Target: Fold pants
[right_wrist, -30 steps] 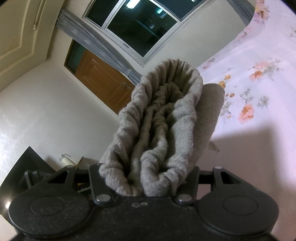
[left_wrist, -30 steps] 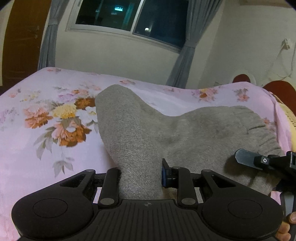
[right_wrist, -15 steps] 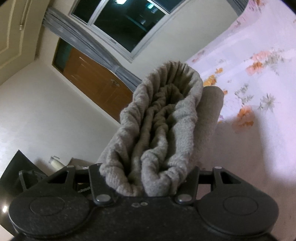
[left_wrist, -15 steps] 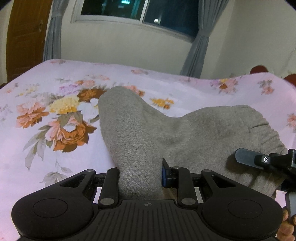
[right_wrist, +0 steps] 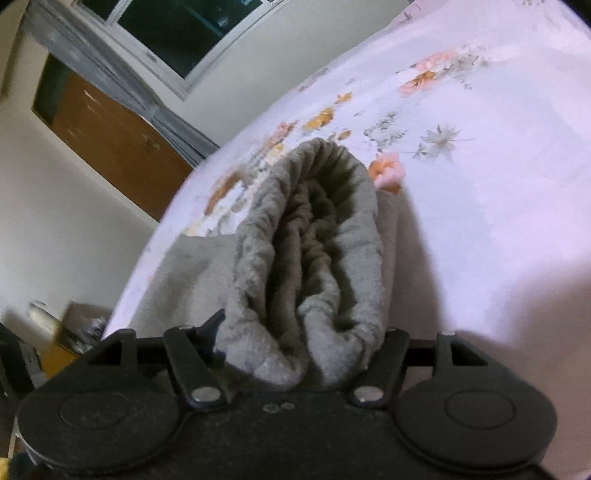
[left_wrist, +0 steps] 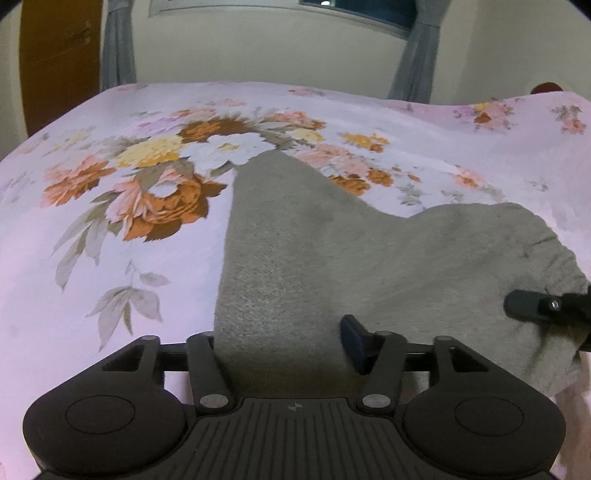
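Grey knit pants point(left_wrist: 332, 251) hang stretched between my two grippers above the pink floral bedspread point(left_wrist: 110, 221). My left gripper point(left_wrist: 284, 339) is shut on one end of the cloth, which covers its fingertips. My right gripper point(right_wrist: 299, 350) is shut on the gathered elastic waistband point(right_wrist: 314, 258), which bunches up in front of the lens. The right gripper's finger point(left_wrist: 535, 304) also shows at the right edge of the left wrist view, at the waistband. The cloth sits low, close to the bed.
The bed fills most of both views. Behind it are a wall, a dark window point(right_wrist: 192, 29) with grey curtains point(left_wrist: 118, 55) and a brown wooden door point(right_wrist: 118, 147). Clutter point(right_wrist: 62, 332) lies on the floor left of the bed.
Both grippers have tilted and moved down toward the bed with the pants still held. The window has slid up out of the left view and more bedspread shows.
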Tool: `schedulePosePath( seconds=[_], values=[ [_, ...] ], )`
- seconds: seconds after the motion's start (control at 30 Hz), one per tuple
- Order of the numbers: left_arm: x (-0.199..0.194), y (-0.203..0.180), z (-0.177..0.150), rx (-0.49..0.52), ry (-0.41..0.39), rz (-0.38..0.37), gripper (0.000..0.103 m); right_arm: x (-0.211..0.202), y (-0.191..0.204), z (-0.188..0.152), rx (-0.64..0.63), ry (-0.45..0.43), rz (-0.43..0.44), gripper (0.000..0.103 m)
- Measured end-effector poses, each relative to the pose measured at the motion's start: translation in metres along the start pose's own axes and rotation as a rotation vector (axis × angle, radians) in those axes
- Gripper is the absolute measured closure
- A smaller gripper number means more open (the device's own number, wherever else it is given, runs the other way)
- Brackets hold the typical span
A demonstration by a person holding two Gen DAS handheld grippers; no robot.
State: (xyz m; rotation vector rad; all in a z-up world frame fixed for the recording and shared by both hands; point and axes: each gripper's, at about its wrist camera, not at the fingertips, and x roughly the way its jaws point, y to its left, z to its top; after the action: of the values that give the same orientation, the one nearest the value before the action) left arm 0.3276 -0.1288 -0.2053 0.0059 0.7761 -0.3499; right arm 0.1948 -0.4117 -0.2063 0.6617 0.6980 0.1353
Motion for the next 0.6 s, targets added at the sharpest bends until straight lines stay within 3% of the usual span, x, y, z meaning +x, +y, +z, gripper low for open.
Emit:
schedulePosePath(
  seconds=[0.23, 0.3, 0.43, 0.53, 0.6],
  values=[
    [-0.03, 0.002, 0.002, 0.012, -0.03, 0.092, 0.045, -0.025, 0.016, 0.001, -0.053, -0.045, -0.128, 0.025],
    [-0.044, 0.002, 0.003, 0.023, -0.057, 0.084, 0.045, -0.032, 0.017, 0.003, -0.06, -0.075, -0.153, 0.024],
    [-0.065, -0.012, 0.004, 0.083, -0.101, 0.075, 0.045, -0.051, 0.046, 0.006, -0.199, -0.153, -0.182, 0.023],
    [-0.072, -0.027, 0.003, 0.114, -0.104, 0.059, 0.045, -0.054, 0.074, 0.004, -0.311, -0.176, -0.201, 0.035],
    [-0.07, -0.034, 0.0, 0.121, -0.086, 0.058, 0.045, -0.048, 0.087, 0.0, -0.369, -0.159, -0.214, 0.049]
  ],
)
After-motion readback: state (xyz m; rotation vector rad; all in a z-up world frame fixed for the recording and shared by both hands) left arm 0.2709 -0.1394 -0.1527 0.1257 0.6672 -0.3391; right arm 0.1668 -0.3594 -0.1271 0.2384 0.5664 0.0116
